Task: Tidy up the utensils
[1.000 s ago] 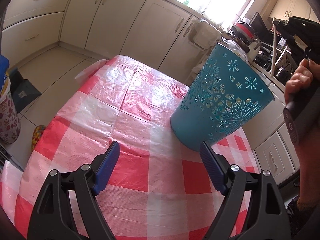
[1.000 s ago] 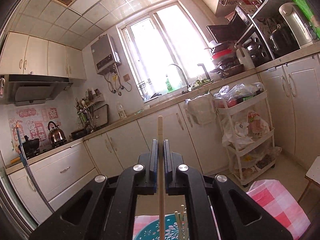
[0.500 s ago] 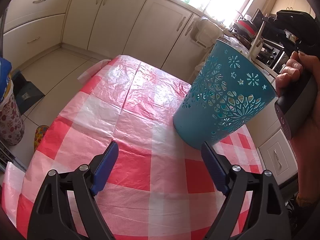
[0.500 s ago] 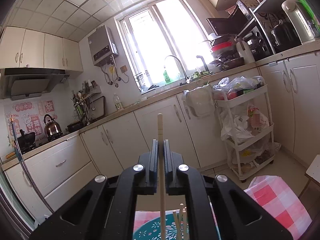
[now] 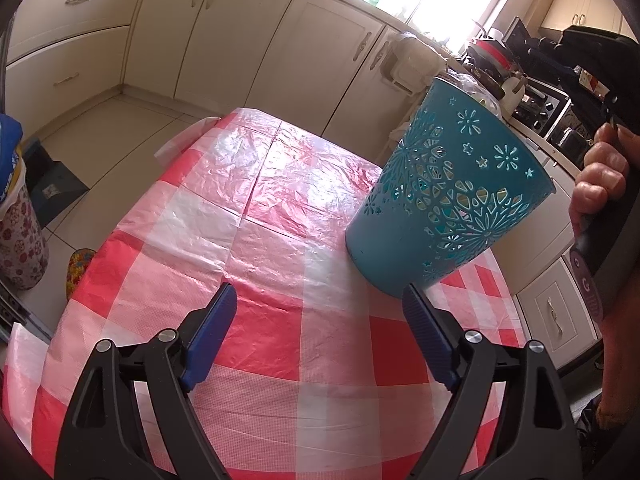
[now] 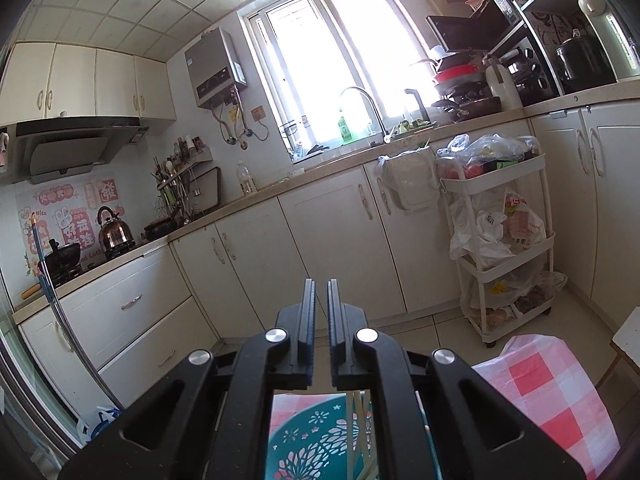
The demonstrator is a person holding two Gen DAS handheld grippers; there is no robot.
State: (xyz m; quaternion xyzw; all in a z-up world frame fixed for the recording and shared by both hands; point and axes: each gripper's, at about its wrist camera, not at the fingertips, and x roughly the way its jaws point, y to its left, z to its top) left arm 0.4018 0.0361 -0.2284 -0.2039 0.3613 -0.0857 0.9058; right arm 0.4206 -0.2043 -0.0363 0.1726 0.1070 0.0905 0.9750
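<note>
A checked red-and-white tablecloth [image 5: 256, 264] holds only the teal holder [image 5: 448, 208], chopsticks [image 6: 357, 432] inside. The right gripper [image 6: 319, 320], above it, shows a narrow empty gap (apparently the drop step); the left gripper [image 5: 316, 320], wide open and empty, should fetch another utensil.

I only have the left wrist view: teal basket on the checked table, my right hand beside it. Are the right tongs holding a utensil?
Observer: No. In the right wrist view the right tongs hold nothing; the jaws stand a narrow gap apart.
Operator: Is anything inside the basket? I only see its outside.
Observer: Yes. Pale chopsticks stand in the basket, which shows just below those tongs.
Operator: Where do those tongs point?
Observer: Roughly level, toward the white cabinets across the kitchen, not down into the basket.
</note>
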